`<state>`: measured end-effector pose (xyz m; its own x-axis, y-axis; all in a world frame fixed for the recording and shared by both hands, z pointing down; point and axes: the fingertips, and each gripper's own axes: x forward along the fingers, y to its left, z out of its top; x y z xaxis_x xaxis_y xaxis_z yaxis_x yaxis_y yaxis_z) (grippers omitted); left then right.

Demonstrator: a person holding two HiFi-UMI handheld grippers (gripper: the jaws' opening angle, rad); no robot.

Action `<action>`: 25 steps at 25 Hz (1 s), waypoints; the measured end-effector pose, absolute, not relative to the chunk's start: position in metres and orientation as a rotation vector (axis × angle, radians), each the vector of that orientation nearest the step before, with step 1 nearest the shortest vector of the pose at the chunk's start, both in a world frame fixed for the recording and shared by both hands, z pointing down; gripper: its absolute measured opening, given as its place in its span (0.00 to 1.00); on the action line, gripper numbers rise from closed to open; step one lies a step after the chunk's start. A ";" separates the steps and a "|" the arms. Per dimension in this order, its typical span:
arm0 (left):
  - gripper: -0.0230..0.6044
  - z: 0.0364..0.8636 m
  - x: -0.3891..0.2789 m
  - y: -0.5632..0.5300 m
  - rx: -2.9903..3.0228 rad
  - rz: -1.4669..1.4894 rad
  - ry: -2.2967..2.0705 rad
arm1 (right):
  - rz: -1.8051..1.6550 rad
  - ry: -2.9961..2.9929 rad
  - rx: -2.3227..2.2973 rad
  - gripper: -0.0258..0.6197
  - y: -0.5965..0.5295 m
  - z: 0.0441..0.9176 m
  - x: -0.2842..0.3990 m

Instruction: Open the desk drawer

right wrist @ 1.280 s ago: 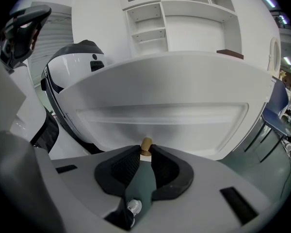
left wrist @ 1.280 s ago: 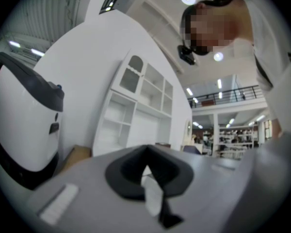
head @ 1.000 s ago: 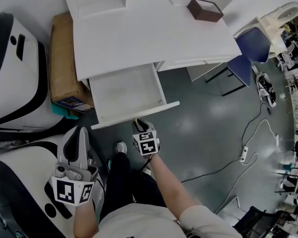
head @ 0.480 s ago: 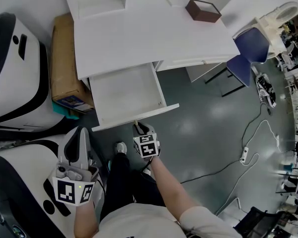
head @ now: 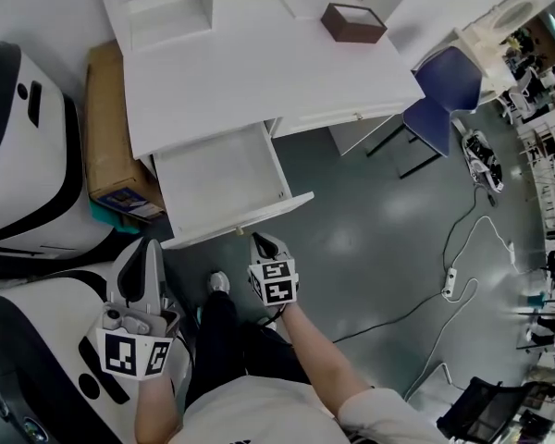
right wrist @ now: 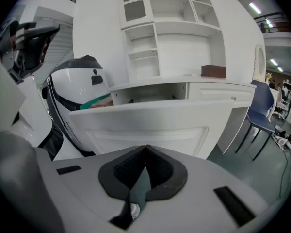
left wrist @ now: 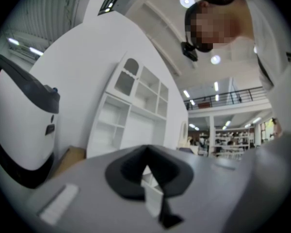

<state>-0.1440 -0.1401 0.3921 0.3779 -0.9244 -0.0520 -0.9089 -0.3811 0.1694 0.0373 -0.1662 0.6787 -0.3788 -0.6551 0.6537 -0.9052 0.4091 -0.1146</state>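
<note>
The right gripper (head: pixel 262 240) has just come off the drawer (head: pixel 220 178), its jaws closing on nothing, the left gripper (head: pixel 153 244) hangs clenched and empty, and the drawer stands pulled out of the desk (head: pixel 259 72), opened, I'd say.

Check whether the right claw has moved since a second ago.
Yes. The right claw has pulled back from the drawer front, toward the person. Its jaws have just closed with nothing between them.
</note>
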 end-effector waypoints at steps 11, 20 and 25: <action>0.04 0.377 -0.118 -0.145 2.572 -0.217 -1.592 | 0.545 -2.236 1.489 0.04 -0.162 0.591 0.080; 0.04 0.357 -0.095 -0.143 2.648 -0.206 -1.534 | 0.418 -2.313 1.585 0.04 -0.156 0.519 0.099; 0.04 0.348 -0.088 -0.142 2.670 -0.216 -1.524 | 0.347 -2.362 1.639 0.04 -0.155 0.482 0.109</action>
